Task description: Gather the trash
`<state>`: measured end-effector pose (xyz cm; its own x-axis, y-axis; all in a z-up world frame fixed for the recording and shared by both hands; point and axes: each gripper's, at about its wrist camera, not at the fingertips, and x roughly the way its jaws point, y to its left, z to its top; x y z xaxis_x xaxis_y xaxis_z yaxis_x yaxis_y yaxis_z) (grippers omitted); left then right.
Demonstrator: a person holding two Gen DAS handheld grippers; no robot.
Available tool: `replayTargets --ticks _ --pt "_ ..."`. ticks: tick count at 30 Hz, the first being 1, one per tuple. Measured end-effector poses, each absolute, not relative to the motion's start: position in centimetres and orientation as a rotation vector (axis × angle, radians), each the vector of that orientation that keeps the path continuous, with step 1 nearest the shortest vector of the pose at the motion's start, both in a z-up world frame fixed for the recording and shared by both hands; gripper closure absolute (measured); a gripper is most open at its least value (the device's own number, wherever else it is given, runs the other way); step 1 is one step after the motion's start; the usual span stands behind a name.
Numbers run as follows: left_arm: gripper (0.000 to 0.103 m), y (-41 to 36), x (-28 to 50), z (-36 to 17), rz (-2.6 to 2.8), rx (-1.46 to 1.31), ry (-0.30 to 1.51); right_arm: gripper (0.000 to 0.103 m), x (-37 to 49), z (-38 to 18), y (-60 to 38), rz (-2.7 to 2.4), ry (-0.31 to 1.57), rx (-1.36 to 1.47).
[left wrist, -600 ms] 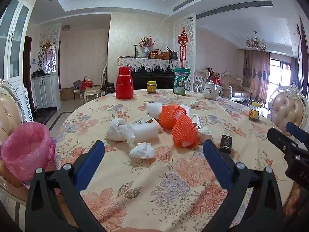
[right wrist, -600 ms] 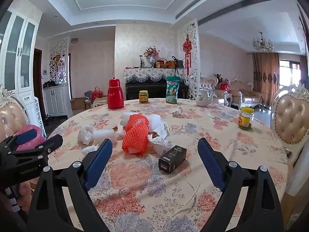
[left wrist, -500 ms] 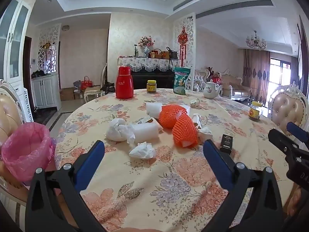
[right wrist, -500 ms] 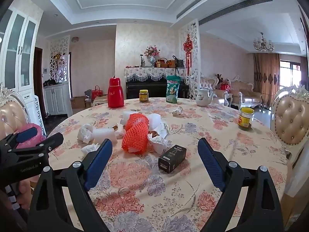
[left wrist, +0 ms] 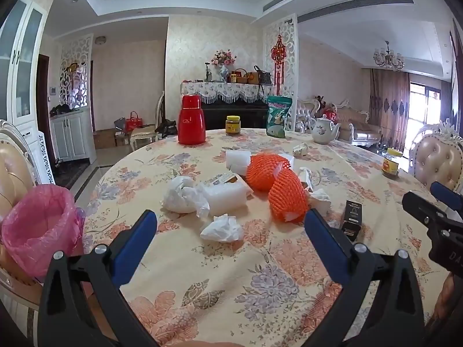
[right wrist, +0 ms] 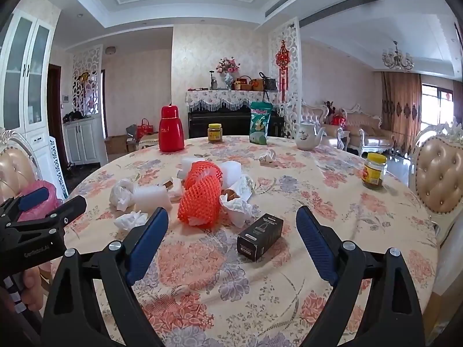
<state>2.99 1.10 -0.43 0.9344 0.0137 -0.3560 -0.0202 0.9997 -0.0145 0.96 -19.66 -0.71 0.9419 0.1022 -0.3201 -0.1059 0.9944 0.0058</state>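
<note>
Trash lies in a heap mid-table: orange foam fruit nets point(left wrist: 285, 193) point(right wrist: 199, 199), white foam sleeves point(left wrist: 225, 195) point(right wrist: 150, 198), crumpled tissues point(left wrist: 221, 228) point(right wrist: 130, 219) and a small black box point(left wrist: 351, 217) point(right wrist: 260, 232). A bin lined with a pink bag point(left wrist: 37, 228) stands at the table's left edge, partly hidden in the right wrist view point(right wrist: 40, 202). My left gripper point(left wrist: 230, 228) is open and empty, short of the nearest tissue. My right gripper point(right wrist: 231, 227) is open and empty, with the black box between its fingers' line of sight.
On the floral tablecloth point(left wrist: 231, 274) stand a red thermos point(left wrist: 191, 124), two jars point(left wrist: 233, 125) point(right wrist: 373, 170), a green snack bag point(left wrist: 277, 117) and a white teapot point(left wrist: 324, 130). Padded chairs point(right wrist: 439, 173) point(left wrist: 11, 173) flank the table.
Both grippers have drifted slightly; the view is almost unchanged. Nothing on the table has moved.
</note>
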Motion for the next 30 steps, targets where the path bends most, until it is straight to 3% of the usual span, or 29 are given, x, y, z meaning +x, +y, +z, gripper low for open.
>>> replayTargets --ticks 30 --pt "0.004 0.8 8.8 0.0 -0.029 0.023 0.412 0.018 7.0 -0.8 -19.6 0.110 0.405 -0.042"
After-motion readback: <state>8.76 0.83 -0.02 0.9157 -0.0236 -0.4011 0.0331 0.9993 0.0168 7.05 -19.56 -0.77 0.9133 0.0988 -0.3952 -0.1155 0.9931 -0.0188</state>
